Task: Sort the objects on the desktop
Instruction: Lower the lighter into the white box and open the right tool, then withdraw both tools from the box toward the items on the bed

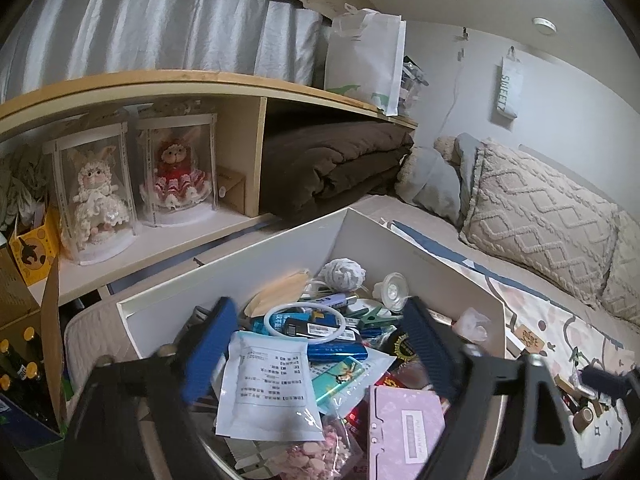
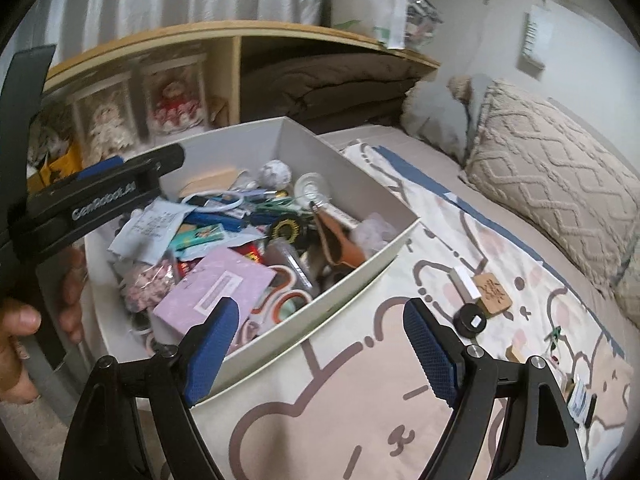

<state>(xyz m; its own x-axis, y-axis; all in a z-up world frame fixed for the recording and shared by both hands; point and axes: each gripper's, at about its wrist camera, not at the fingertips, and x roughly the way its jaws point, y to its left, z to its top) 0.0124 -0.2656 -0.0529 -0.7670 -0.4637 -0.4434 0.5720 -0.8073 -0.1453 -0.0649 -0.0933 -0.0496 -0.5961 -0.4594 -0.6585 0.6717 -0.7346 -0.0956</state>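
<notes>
A white box [image 1: 240, 276] packed with small clutter sits on a cartoon-print bedsheet [image 2: 360, 392]. My left gripper [image 1: 320, 305] hangs open above the box's contents, holding nothing. Beneath it lie a white printed pouch [image 1: 268, 384], a white ring [image 1: 308, 320], a blue packet [image 1: 340, 352] and a pink box [image 1: 404, 432]. My right gripper [image 2: 320, 306] stands open and empty over the box's near wall [image 2: 360, 276]. In the right wrist view the left tool's black arm [image 2: 100, 200] crosses the upper left, held by a hand [image 2: 24, 320]. A wooden tag [image 2: 492, 292] and a black round tin [image 2: 472, 320] lie on the sheet.
Behind the box a wooden shelf [image 1: 240, 84] holds two boxed dolls [image 1: 172, 168] and a folded brown blanket [image 1: 336, 164]. Knitted pillows [image 1: 540, 216] line the right wall. A carton of bottles [image 1: 20, 360] stands at the left. More small items [image 2: 580, 396] lie on the sheet's right.
</notes>
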